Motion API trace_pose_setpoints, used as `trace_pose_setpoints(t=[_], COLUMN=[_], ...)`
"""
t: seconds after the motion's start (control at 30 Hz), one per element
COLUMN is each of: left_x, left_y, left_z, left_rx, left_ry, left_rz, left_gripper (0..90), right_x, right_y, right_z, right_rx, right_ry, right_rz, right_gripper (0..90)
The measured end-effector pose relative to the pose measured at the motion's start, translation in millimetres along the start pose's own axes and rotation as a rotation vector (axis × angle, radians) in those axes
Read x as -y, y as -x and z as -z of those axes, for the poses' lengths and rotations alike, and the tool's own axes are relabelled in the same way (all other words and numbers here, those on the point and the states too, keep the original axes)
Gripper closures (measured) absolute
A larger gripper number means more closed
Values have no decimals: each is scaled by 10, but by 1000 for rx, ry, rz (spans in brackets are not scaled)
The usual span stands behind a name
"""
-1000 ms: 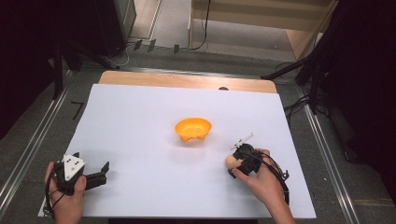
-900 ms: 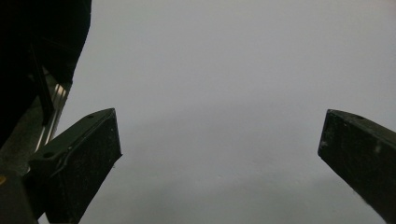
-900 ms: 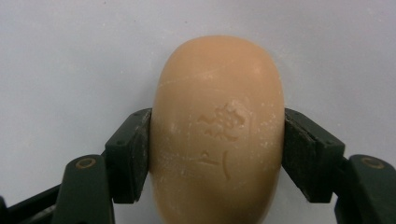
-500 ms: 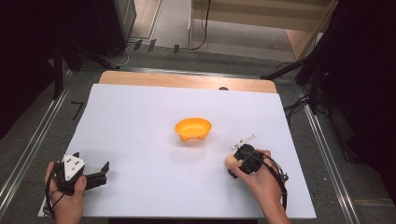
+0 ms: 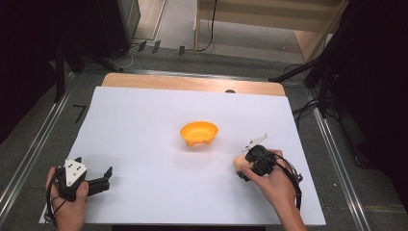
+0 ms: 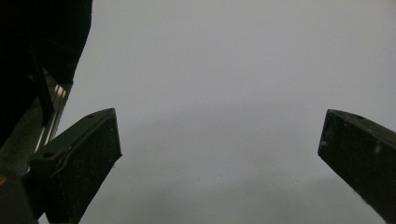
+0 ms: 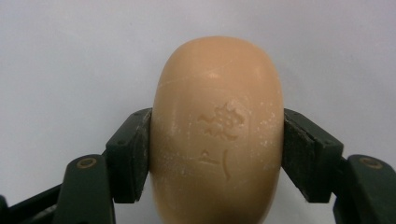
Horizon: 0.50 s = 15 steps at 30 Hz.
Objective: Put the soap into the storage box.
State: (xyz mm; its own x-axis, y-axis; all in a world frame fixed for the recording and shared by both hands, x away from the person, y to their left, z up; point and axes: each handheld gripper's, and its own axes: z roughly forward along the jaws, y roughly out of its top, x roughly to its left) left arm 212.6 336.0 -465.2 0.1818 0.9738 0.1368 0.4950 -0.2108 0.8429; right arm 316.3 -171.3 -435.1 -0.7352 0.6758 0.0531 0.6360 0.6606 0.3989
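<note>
Nearest the person, the left tool [image 5: 107, 179] sits low over the front-left corner of the white bench [image 5: 144, 120], close to both its front edge and its left edge. In the left gripper view its jaws stand wide apart with nothing between them, and bare white surface stretches ahead; the dark gap past the bench's edge shows at that view's left.

On the other side, the right hand [image 5: 272, 180] holds the right tool [image 5: 239, 166] near the front-right part of the bench, some way in from the right edge. Its jaws are clamped on a peach-coloured oval bar of soap [image 7: 217, 130], one pad pressing each long side; an embossed mark shows on the upper face of the bar. In the high view the soap [image 5: 238, 161] pokes out at the tool's left.

Farther in, about the middle of the bench, an orange bowl [image 5: 198, 133] stands alone, well apart from both tools, with open white surface all round it.

Beyond that, a strip of bare wood [image 5: 192, 84] runs along the bench's far edge.
</note>
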Motion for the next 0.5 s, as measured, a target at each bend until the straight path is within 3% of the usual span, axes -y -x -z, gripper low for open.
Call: trace_pose_setpoints(t=[0.17,0.27,0.5], left_x=[0,1,2], left_y=[-5,-13,-24], left_z=[1,3,4], left_rx=[3,5,9], left_ry=[1,2,5], left_rz=[5,11,19], left_gripper=[0,0,0], right_x=[-81,-127,-234], right_y=[50,45,53], right_z=[34,43,49], right_rx=[-24,-11,4], right_ry=[21,8,-8], right_rz=[30,80,139], right_gripper=[326,326,326])
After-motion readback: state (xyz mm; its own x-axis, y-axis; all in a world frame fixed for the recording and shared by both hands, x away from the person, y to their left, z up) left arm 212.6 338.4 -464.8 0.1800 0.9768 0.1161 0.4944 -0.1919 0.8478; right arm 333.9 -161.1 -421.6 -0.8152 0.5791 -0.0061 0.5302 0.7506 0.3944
